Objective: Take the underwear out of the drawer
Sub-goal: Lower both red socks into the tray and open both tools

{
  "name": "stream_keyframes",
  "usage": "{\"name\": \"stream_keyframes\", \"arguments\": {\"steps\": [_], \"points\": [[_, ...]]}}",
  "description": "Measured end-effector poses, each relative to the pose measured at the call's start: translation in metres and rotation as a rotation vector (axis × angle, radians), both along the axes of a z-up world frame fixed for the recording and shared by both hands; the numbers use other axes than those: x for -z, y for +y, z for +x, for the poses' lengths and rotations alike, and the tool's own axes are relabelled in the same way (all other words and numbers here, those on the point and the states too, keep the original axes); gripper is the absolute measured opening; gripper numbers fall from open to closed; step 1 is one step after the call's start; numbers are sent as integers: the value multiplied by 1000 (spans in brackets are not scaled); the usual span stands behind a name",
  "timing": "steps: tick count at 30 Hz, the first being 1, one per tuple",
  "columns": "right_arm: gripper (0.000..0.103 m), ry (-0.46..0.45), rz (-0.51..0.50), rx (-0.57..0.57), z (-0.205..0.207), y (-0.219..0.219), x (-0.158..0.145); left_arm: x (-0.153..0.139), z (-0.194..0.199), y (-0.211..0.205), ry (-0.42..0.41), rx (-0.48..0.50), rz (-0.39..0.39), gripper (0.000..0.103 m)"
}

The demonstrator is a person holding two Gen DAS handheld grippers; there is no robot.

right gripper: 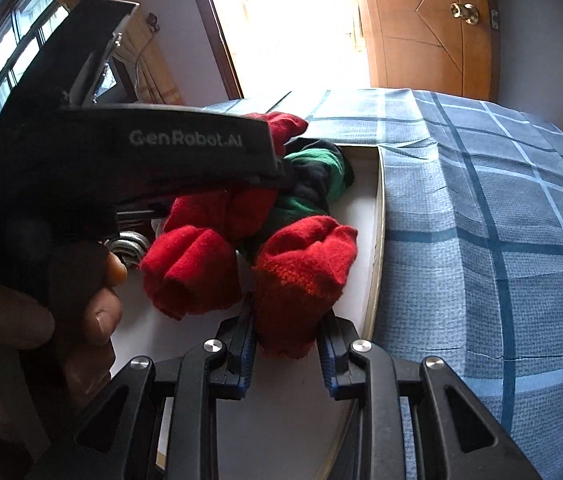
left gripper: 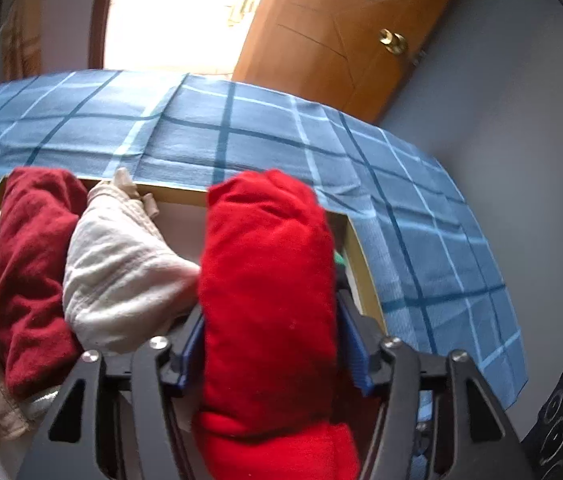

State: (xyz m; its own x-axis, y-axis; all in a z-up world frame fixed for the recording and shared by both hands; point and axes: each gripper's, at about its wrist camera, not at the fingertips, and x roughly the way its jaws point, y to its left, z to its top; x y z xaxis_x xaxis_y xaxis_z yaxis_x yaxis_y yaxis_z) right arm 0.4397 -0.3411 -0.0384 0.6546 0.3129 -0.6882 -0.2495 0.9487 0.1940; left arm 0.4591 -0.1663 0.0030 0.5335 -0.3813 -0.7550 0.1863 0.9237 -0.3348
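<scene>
My left gripper (left gripper: 269, 344) straddles a bright red roll (left gripper: 265, 280) with its jaws half open, barely gripping; my right gripper (right gripper: 286, 350) pinches another red piece (right gripper: 301, 276) near the drawer's (right gripper: 377, 240) right edge. The loose roll could slip back.

"GenRobot.AI" on the left gripper (right gripper: 281, 168)

The left tool (left gripper: 269, 360) points steeply down, its blue pads (left gripper: 355, 356) standing on either side of a red roll (left gripper: 269, 280), the right pad clear of the cloth. A hand (right gripper: 41, 320) grips its black handle, fingers wrapped round. The right tool (right gripper: 287, 356) also tilts down, its pads pressed on a red bundle (right gripper: 301, 280).
</scene>
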Motion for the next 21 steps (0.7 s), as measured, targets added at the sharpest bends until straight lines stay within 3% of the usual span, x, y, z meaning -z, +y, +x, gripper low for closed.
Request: {"name": "stream_keyframes", "arguments": {"steps": [8,11,19,21], "points": [[30,26,39,27,4,-5,-1,-4,-9,3,3,29,3,66],[31,29,23,22,4,-3,-2,-5,-13,-2,-12,44,37,71],[35,57,114,28,-4,-14,-6,-16,-36,2,-41,52,34,85],[42,43,124,38,-11,-16,-9,-20,-43,6,-53,42,23,90]]}}
